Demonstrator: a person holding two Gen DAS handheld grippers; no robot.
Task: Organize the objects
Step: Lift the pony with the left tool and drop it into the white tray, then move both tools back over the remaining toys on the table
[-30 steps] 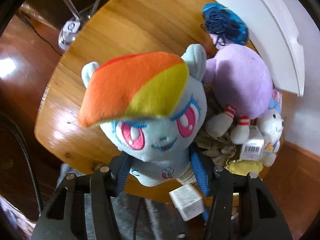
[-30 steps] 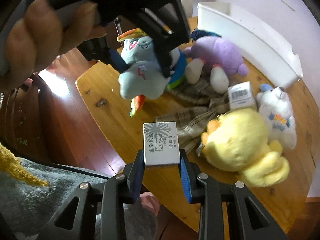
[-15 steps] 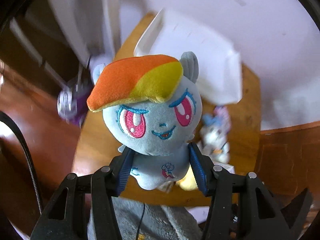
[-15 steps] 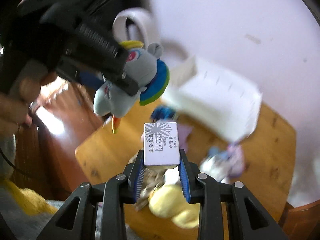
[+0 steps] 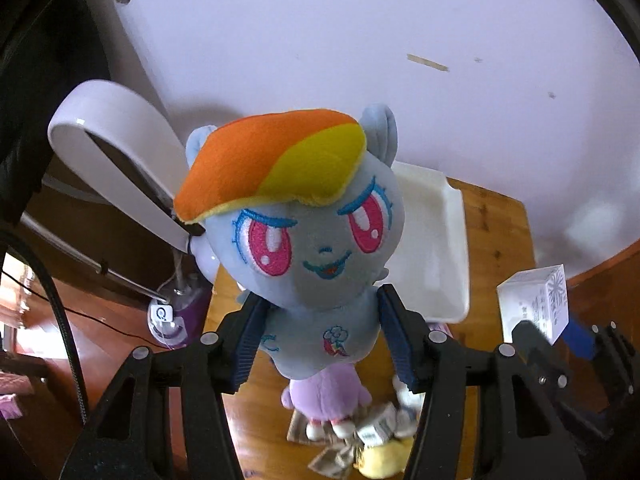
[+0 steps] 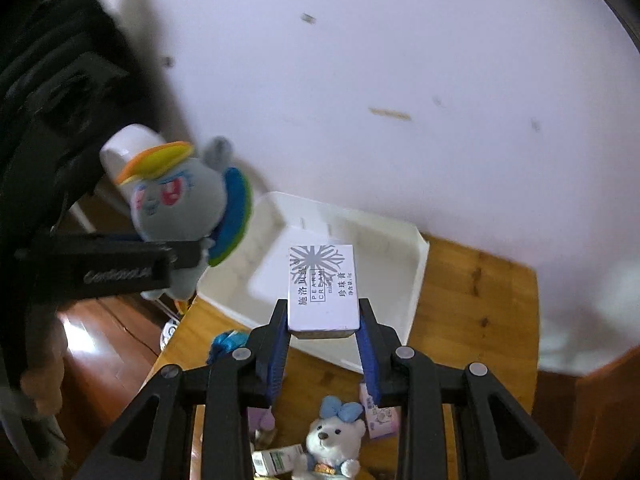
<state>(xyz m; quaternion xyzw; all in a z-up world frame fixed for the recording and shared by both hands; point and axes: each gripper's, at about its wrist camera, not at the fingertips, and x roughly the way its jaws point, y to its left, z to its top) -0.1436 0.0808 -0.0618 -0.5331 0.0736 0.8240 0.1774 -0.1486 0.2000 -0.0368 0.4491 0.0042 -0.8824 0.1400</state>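
Left wrist: pony plush (image 5: 296,240) higher than before.

Plush pony (image 5: 308,236) soft matt cloth; box (image 6: 322,286) smooth card; table (image 6: 476,300) glossy wood.

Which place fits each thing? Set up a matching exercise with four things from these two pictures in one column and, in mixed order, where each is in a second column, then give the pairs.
Things
1. pony plush
2. white cream box
3. white tray
4. white bear with blue bow

Places
A. on the wooden table, against the wall
B. held in the left claw
C. on the table, below the right claw
D. held in the right claw

Pairs: 1-B, 2-D, 3-A, 4-C
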